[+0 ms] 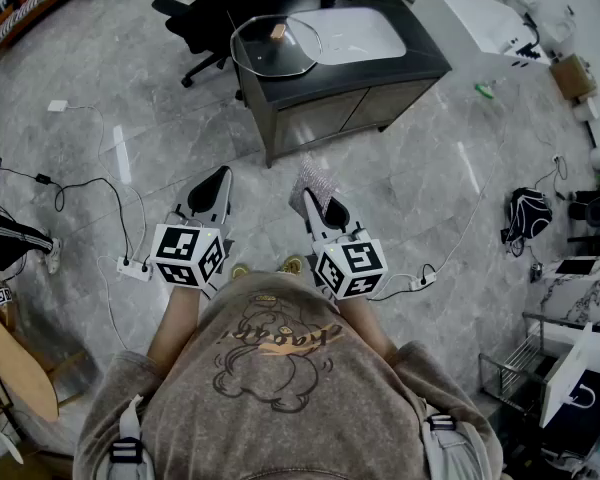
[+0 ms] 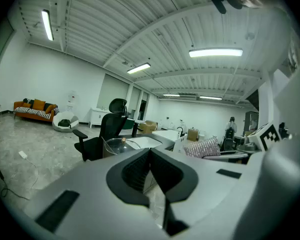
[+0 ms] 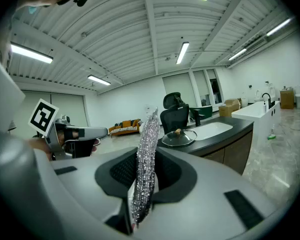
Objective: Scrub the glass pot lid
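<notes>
1. Floor (image 1: 410, 168): grey stone. I have a wide open stretch between me and the counter. Clutter is confined to the margins on my left and right.
2. Counter (image 1: 425, 66): dark top on a cabinet, standing ahead of me and well apart from both grippers. Its front edge and left corner face me. A white basin (image 1: 360, 33) is set into the top.
3. White unit (image 1: 470, 23): sits against the counter's right end and closes that side.
4. Office chair (image 1: 215, 13): black, just behind the counter's left end.
5. Glass pot lid (image 1: 275, 48): lies flat, knob up, on the left end of the counter top, just beside the basin. Its rim is near the counter's left edge. It touches neither gripper. It also shows in the left gripper view (image 2: 121, 144) and the right gripper view (image 3: 177, 138).
6. Left gripper (image 1: 218, 176): held low over the floor in front of me. Its jaws are clenched together with nothing between them (image 2: 150, 165).
7. Right gripper (image 1: 315, 200): beside the left one and apart from it. Its jaws are clamped on the silver scrubbing pad (image 3: 146, 154), which stands upright past the tips (image 1: 318, 180).
8. Power strip (image 1: 133, 266): on the floor just left of my left gripper, with cables trailing off to the left.
</notes>
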`<state>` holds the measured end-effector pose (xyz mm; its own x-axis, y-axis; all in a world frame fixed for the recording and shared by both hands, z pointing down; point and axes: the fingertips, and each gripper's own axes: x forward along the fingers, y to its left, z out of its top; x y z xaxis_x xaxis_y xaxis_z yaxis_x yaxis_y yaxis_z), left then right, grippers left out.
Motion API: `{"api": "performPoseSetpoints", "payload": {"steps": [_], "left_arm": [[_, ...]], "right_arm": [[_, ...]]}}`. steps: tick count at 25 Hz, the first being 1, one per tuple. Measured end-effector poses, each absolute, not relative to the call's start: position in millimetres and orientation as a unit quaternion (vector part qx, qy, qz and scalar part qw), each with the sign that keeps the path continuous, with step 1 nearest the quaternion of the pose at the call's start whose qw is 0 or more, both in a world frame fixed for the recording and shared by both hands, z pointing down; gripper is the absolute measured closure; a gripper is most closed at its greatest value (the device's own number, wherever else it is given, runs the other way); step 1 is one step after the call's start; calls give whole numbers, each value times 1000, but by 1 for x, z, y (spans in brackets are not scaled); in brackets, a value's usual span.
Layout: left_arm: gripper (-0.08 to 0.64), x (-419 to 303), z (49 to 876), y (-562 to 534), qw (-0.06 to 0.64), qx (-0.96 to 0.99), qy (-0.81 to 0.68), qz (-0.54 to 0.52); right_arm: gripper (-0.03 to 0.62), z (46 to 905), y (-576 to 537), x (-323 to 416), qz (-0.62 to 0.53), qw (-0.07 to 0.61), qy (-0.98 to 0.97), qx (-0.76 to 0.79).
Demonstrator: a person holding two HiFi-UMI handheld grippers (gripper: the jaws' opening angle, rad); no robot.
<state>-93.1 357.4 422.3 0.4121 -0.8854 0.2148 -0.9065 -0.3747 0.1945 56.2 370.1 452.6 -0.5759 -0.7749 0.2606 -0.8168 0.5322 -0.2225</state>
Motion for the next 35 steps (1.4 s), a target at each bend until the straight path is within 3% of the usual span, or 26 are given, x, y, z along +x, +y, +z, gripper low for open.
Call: {"api": "performPoseSetpoints", "payload": {"steps": [22,35], "left_arm": [[541,-45,441,333,146,815,-559,36],[541,-42,452,213,146,822,-550,37]], "right_arm": [[508,466,363,123,159,50,-886,433],[508,478,250,124,166,48,-878,446]]}}
